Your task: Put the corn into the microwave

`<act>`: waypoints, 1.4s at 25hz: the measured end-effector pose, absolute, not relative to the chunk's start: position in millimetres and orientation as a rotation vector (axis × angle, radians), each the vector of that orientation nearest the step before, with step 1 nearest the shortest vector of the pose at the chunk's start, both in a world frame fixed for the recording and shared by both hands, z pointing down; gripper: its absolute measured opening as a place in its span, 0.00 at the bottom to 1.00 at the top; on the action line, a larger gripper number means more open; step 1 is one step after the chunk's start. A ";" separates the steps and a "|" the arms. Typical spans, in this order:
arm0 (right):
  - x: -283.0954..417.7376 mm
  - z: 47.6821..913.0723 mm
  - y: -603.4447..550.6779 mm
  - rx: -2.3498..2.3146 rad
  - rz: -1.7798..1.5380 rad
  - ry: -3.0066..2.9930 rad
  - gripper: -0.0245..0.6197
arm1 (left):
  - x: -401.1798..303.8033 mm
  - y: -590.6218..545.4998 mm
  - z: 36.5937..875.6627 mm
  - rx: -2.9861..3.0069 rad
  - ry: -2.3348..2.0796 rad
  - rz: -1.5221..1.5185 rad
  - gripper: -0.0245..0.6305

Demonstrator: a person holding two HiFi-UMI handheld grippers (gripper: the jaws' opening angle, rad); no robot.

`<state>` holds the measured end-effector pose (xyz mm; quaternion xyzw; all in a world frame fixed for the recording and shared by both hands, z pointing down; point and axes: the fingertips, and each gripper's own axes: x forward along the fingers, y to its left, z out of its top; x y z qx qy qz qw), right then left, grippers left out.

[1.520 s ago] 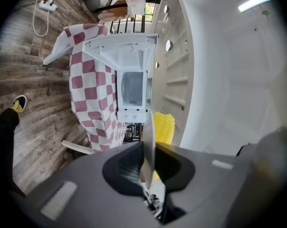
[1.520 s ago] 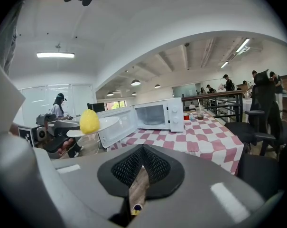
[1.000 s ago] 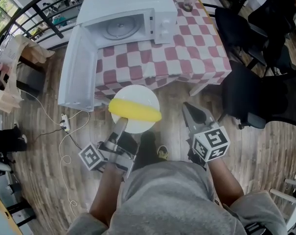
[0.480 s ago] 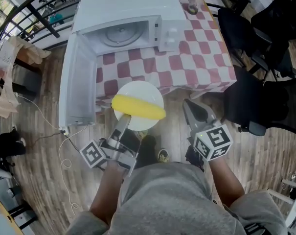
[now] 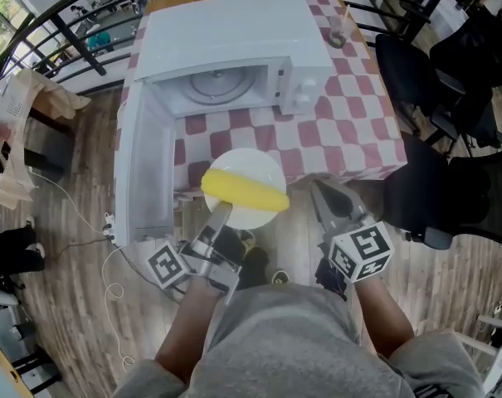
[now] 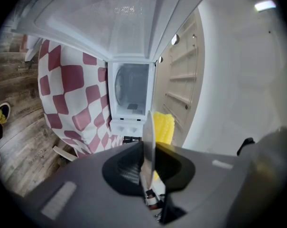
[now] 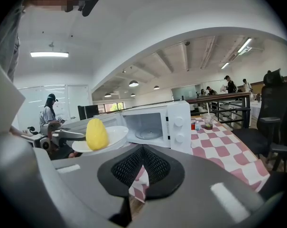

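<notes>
No word, brand or number can be read anywhere. The only printed signs are black-and-white square marker patterns on the cube (image 5: 169,265) of the left gripper (image 5: 221,211) and the cube (image 5: 363,254) of the right gripper (image 5: 324,191); the microwave (image 5: 234,31) panel bears no legible marks

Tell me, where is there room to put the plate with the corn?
The microwave's inside is bare: only its glass turntable lies there. The checkered tablecloth is free in front of it and on its right, up to the cup at the far corner. The left is crowded: the open door sticks out there.
</notes>
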<state>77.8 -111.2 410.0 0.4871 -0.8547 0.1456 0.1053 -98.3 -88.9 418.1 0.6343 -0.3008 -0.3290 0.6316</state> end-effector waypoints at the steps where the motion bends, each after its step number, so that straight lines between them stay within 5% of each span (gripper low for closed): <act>1: 75.1 410.0 -114.2 1.433 0.429 -2.517 0.04 | -100.3 -92.8 418.4 1.449 -0.688 -0.753 0.11; 35: 21.6 402.1 -183.0 1.494 0.383 -2.427 0.04 | -127.1 -175.4 414.4 1.452 -0.624 -0.747 0.10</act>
